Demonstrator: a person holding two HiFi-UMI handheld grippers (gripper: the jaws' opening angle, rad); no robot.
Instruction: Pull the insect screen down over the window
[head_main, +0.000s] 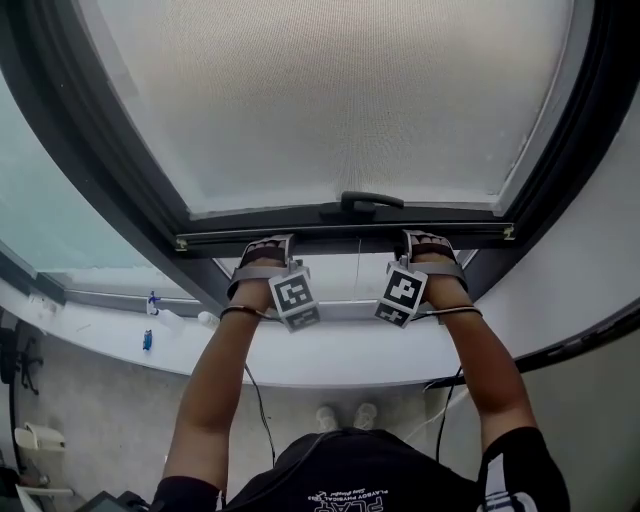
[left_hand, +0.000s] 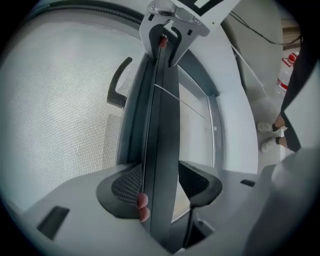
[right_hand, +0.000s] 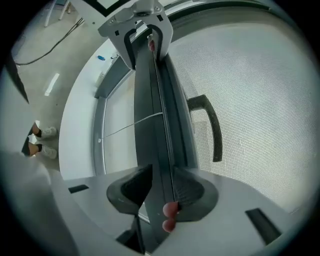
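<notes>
The insect screen's grey mesh (head_main: 340, 100) covers most of the window. Its dark bottom bar (head_main: 345, 238) carries a curved black handle (head_main: 372, 202) in the middle. My left gripper (head_main: 268, 243) grips the bar left of the handle, and my right gripper (head_main: 428, 240) grips it on the other side. In the left gripper view the bar (left_hand: 162, 125) runs up between the pads of the left gripper (left_hand: 160, 185), which close on it. The right gripper view shows the same bar (right_hand: 157, 125) clamped in the right gripper (right_hand: 160, 190). A thin cord (head_main: 358, 265) hangs from the bar.
The dark window frame (head_main: 100, 150) runs down both sides. Below the bar a strip of window stays uncovered above the white sill (head_main: 330, 355). Small blue items (head_main: 147, 340) lie at the sill's left. The person's shoes (head_main: 345, 415) and cables are on the floor.
</notes>
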